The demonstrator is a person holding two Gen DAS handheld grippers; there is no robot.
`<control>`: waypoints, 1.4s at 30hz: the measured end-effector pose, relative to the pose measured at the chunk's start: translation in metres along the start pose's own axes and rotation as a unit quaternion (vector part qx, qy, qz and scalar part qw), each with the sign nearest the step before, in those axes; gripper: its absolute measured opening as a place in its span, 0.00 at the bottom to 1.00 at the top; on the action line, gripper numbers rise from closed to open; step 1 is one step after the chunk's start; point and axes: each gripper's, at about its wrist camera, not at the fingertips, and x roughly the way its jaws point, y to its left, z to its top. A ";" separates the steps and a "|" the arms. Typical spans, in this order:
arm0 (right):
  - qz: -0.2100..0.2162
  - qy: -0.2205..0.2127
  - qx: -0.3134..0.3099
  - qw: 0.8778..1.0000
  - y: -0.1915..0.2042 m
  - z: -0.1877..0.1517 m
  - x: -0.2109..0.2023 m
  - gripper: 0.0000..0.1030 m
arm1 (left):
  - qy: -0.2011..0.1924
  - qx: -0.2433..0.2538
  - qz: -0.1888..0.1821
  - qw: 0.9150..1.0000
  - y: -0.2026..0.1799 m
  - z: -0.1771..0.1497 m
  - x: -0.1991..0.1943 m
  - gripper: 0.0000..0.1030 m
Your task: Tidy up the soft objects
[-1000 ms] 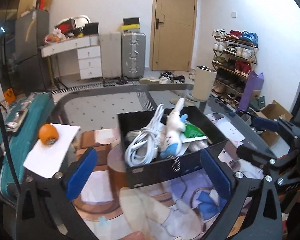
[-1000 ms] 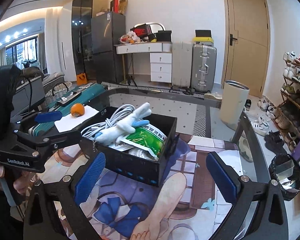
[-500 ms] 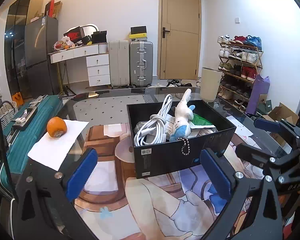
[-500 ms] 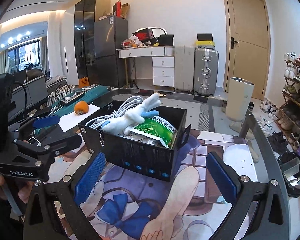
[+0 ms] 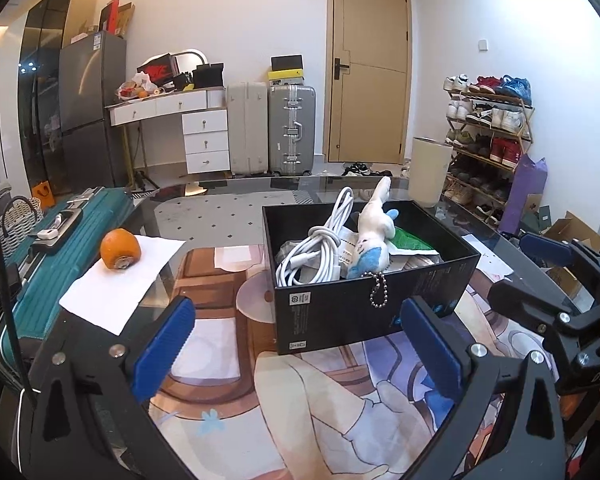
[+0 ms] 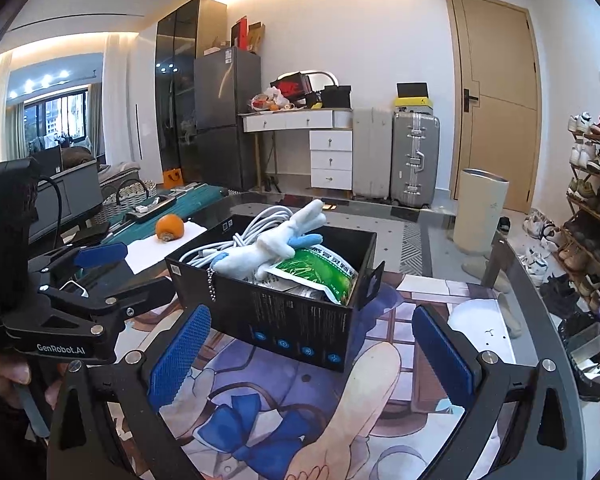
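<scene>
A black box (image 5: 372,304) (image 6: 292,320) stands on the printed mat on the glass table. Inside lie a white coiled cable (image 5: 320,252) (image 6: 236,236), a white and blue plush toy (image 5: 370,240) (image 6: 276,248) with a ball chain hanging over the box's front wall, and a green packet (image 5: 412,240) (image 6: 316,276). My left gripper (image 5: 296,348) is open and empty, just in front of the box. My right gripper (image 6: 310,356) is open and empty, near the box's right corner. Each gripper shows in the other's view, the right one (image 5: 560,280) and the left one (image 6: 88,292).
An orange fruit (image 5: 120,249) (image 6: 170,227) sits on a white sheet of paper (image 5: 120,280) at the table's left. A teal suitcase (image 5: 40,248) lies beside the table. A beige bin (image 6: 478,208), a shoe rack (image 5: 488,136) and silver suitcases (image 5: 290,128) stand behind.
Both cameras have tilted up and pulled back a little from the box, so it sits lower and farther in view. The box's contents have not moved. Both grippers stay open.
</scene>
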 end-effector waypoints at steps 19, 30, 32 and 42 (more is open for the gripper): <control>0.002 -0.001 -0.001 1.000 -0.001 0.000 0.001 0.99 | -0.001 0.000 -0.011 1.000 0.000 -0.001 -0.002 1.00; 0.001 -0.007 0.000 1.000 -0.002 -0.001 -0.001 0.99 | -0.008 -0.011 -0.010 1.000 0.003 -0.003 -0.004 1.00; 0.002 -0.007 0.000 1.000 -0.002 0.000 -0.001 0.99 | -0.010 -0.008 -0.008 1.000 0.002 -0.003 -0.005 1.00; 0.002 -0.007 0.000 1.000 -0.002 -0.001 -0.001 0.99 | -0.010 -0.006 -0.007 1.000 -0.001 -0.003 -0.006 1.00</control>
